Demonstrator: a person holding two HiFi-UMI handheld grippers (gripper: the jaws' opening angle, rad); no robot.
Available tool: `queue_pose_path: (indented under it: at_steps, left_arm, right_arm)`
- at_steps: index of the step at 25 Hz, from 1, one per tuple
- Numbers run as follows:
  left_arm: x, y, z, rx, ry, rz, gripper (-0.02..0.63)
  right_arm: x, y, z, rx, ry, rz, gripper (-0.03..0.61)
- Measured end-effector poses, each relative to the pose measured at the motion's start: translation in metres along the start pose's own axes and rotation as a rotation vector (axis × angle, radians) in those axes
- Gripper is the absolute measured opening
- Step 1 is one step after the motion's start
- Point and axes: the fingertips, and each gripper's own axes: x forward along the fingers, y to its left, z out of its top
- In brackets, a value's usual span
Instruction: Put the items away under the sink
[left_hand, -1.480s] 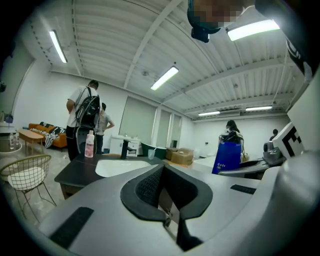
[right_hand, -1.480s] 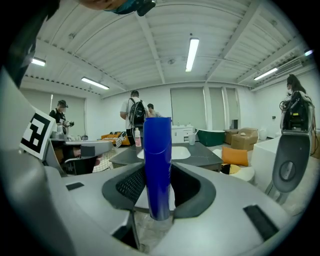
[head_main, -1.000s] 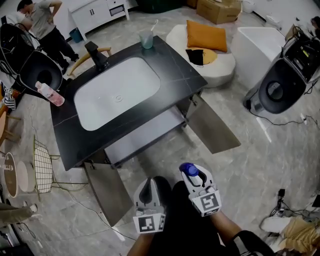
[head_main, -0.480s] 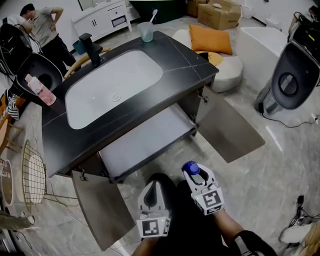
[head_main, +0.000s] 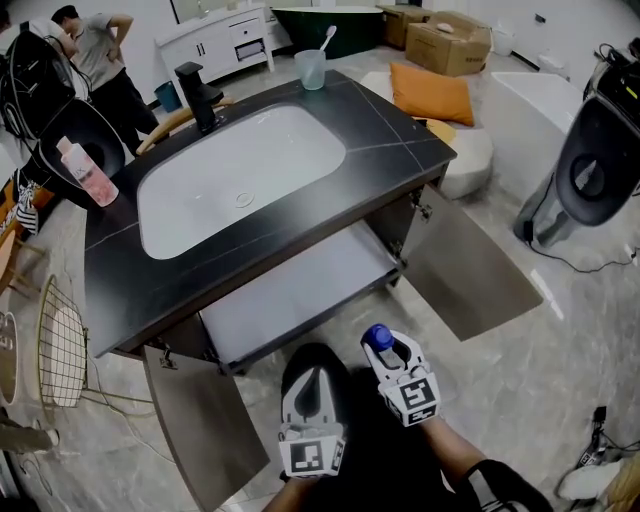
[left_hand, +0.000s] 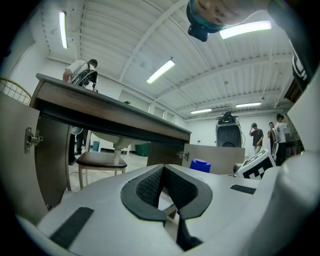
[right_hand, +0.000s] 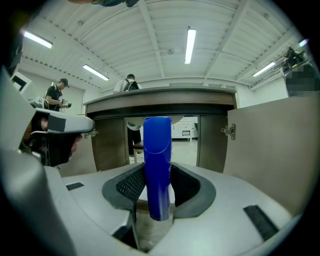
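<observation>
Grip on the blue bottle (right_hand: 158, 145) is taken by the right gripper (right_hand: 158, 171), whose jaws are clamped on its lower body so that it is carried upright, cap up, ready to be stood rather than laid down. At its 9 o'clock the left gripper (left_hand: 163, 172) is held low with its jaws together and nothing between them. It is judged to be idle because both cabinet doors are already swung open and no second hold is needed.

At 12 o'clock from the grippers the pale cabinet shelf (head_main: 300, 285) lies exposed under the black countertop (head_main: 400, 150), flanked by the left door (head_main: 205, 425) and the right door (head_main: 470, 275). The bottle is well short of the shelf, so the carrying step is judged unfinished.

Farther off, a pink bottle (head_main: 86, 172) stands at 9 o'clock of the basin (head_main: 240, 180). A cup with a toothbrush (head_main: 311, 68) stands at its 1 o'clock. Both are presumably to be stowed afterwards.
</observation>
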Motion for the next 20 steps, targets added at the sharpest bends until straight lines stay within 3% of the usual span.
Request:
queue_pose_path:
  at_steps: [15,20]
  left_arm:
    - [0.023,0.026,0.002,-0.039,-0.001,0.027,0.014]
    - [0.027,0.033,0.002,0.01,-0.007,0.017,0.015]
  right_arm:
    - [0.091,-0.039,-0.033,-0.009,0.013,-0.038,0.152]
    - [0.121,-0.054,-0.049,-0.012,0.023,-0.054,0.152]
